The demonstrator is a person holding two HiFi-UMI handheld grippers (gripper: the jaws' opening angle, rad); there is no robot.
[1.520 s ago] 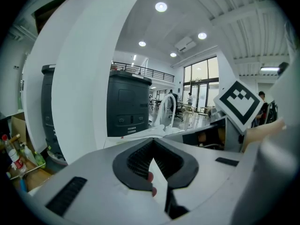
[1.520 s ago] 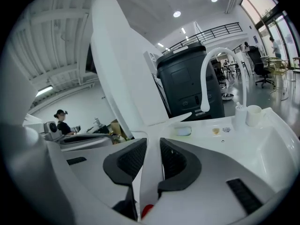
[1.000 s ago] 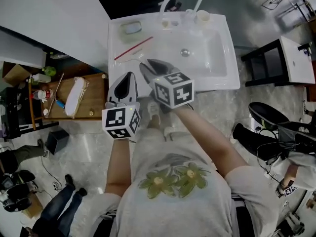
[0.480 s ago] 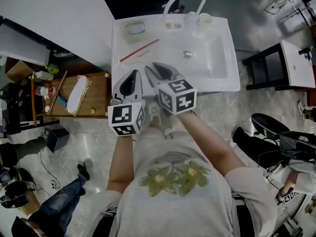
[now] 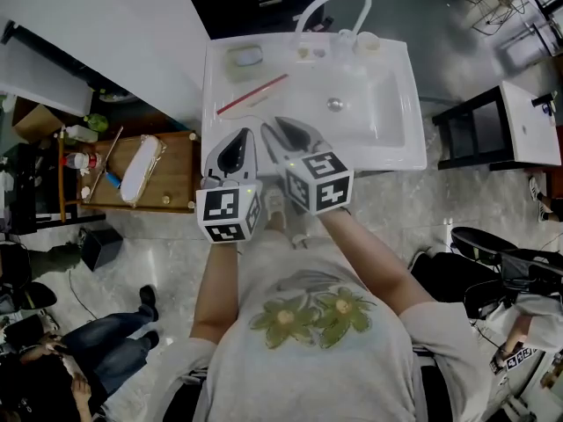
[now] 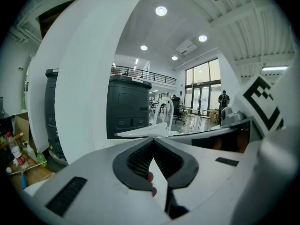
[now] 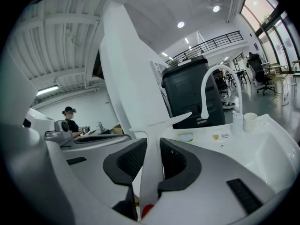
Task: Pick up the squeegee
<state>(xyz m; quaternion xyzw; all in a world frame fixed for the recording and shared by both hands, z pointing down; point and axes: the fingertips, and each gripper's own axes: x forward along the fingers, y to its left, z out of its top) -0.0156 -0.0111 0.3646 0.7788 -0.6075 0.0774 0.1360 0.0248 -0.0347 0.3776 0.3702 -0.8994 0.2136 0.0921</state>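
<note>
Right gripper (image 7: 153, 146) clamps white squeegee (image 7: 160, 121) by handle, blade at 12 o'clock over sink (image 5: 391, 152). Left gripper (image 6: 153, 142) at its 9 o'clock, jaws together, empty.

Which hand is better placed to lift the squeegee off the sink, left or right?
Right. The right gripper looks closed on the handle of the squeegee, whose blade lies on the sink ledge. The left gripper is shut, with nothing between its jaws, beside it.
</note>
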